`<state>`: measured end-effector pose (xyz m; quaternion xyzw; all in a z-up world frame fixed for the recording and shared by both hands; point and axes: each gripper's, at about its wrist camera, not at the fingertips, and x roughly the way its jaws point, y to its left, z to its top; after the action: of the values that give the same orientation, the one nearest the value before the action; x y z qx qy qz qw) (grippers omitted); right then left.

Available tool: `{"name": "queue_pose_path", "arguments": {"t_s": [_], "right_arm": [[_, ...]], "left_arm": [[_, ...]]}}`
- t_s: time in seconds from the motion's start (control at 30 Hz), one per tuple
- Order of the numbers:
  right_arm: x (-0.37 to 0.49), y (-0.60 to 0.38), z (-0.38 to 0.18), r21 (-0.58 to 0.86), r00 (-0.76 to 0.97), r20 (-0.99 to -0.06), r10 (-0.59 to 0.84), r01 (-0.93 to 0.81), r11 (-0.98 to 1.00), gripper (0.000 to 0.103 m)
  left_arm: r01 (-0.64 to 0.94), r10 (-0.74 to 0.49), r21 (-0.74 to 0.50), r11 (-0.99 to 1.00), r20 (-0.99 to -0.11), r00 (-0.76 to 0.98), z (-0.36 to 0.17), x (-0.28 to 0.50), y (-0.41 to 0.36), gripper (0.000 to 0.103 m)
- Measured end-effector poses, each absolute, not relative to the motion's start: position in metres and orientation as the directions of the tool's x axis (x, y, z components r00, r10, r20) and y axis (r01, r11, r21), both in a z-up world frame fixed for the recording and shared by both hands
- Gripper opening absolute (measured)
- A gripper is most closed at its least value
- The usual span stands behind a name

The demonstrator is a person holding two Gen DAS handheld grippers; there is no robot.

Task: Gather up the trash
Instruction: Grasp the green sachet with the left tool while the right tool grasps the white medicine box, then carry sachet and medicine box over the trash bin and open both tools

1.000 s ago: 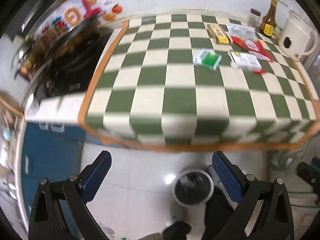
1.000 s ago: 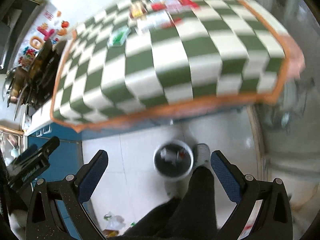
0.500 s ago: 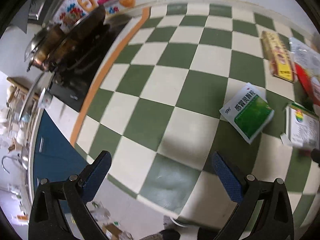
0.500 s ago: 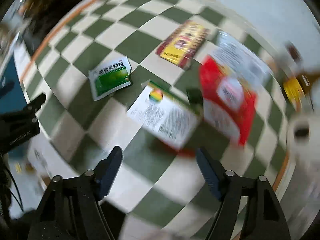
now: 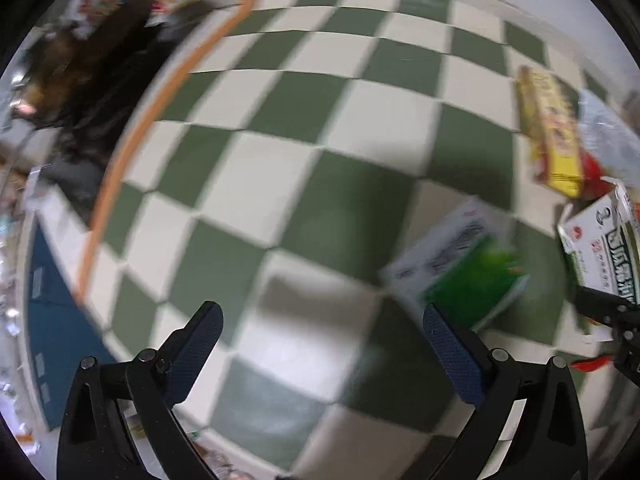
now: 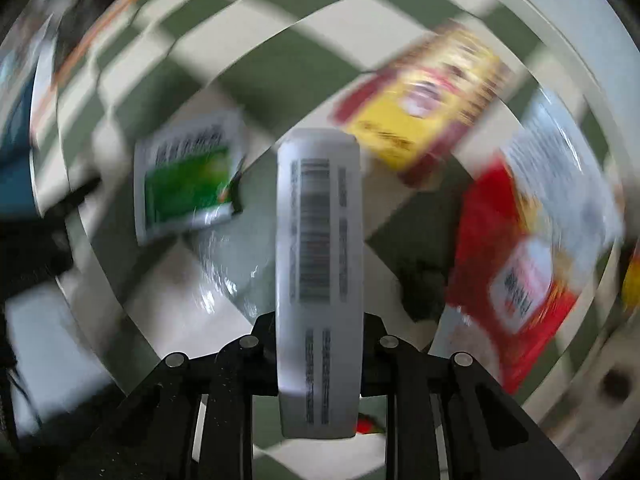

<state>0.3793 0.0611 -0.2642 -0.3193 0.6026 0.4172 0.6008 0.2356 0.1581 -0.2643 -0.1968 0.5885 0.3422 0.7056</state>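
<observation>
Two grippers over our green-and-white checked table (image 5: 304,112), trash scattered toward its right edge.
Our right gripper (image 6: 320,344) is clamped on a white box (image 6: 319,240) lifted above it; our left gripper (image 5: 320,344) gapes wide, holding nothing, just beside the green packet (image 5: 460,276).

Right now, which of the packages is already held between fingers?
The white box with the barcode, clamped by the right gripper. The green-and-white sachet and the yellow-and-red box lie on the checkered table.
</observation>
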Motion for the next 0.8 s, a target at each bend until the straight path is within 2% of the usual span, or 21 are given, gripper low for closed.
{"name": "queue_pose_path", "arguments": {"t_s": [0.07,0.13,0.17,0.27,0.3,0.33,0.37,0.4,0.57,0.7,0.8], "right_arm": [[0.393,0.045,-0.258,0.162,-0.077,-0.981,0.179,-0.833,0.530,0.024],[0.404,0.029,-0.252,0.206,-0.079,-0.969,0.233,-0.781,0.590,0.024],[0.410,0.017,-0.249,0.231,-0.074,-0.961,0.266,-0.744,0.628,0.024],[0.423,-0.010,-0.244,0.269,-0.058,-0.947,0.315,-0.679,0.683,0.025],[0.424,-0.017,-0.243,0.274,-0.052,-0.945,0.323,-0.665,0.695,0.025],[0.426,-0.025,-0.243,0.280,-0.044,-0.942,0.332,-0.648,0.708,0.025],[0.426,-0.034,-0.244,0.286,-0.038,-0.940,0.340,-0.632,0.720,0.025],[0.426,-0.038,-0.243,0.293,-0.034,-0.937,0.347,-0.617,0.731,0.025],[0.422,-0.055,-0.237,0.310,-0.005,-0.929,0.370,-0.556,0.771,0.024],[0.405,-0.067,-0.223,0.311,0.037,-0.921,0.388,-0.532,0.788,0.024],[0.386,-0.070,-0.208,0.292,0.087,-0.916,0.392,-0.528,0.798,0.024]], "left_arm": [[-0.678,0.173,0.052,0.734,-0.978,0.113,-0.270,0.251,0.154,0.102],[-0.637,0.116,0.010,0.771,-0.985,0.124,-0.280,0.268,0.149,0.096],[-0.629,0.104,0.010,0.777,-0.988,0.114,-0.285,0.273,0.147,0.082],[-0.631,0.120,-0.004,0.776,-0.981,0.154,-0.281,0.280,0.142,0.060],[-0.629,0.124,-0.006,0.777,-0.979,0.163,-0.279,0.281,0.140,0.043],[-0.621,0.128,-0.007,0.784,-0.977,0.173,-0.275,0.283,0.136,0.030],[-0.614,0.113,-0.023,0.789,-0.977,0.182,-0.274,0.285,0.134,0.006],[-0.610,0.095,-0.035,0.792,-0.979,0.180,-0.273,0.286,0.131,0.003],[-0.596,0.201,0.068,0.800,-0.967,0.158,-0.260,0.280,0.110,0.002],[-0.594,0.334,0.156,0.789,-0.920,0.203,-0.225,0.256,0.082,0.002],[-0.598,0.385,0.170,0.783,-0.888,0.252,-0.196,0.232,0.073,0.002]]}}
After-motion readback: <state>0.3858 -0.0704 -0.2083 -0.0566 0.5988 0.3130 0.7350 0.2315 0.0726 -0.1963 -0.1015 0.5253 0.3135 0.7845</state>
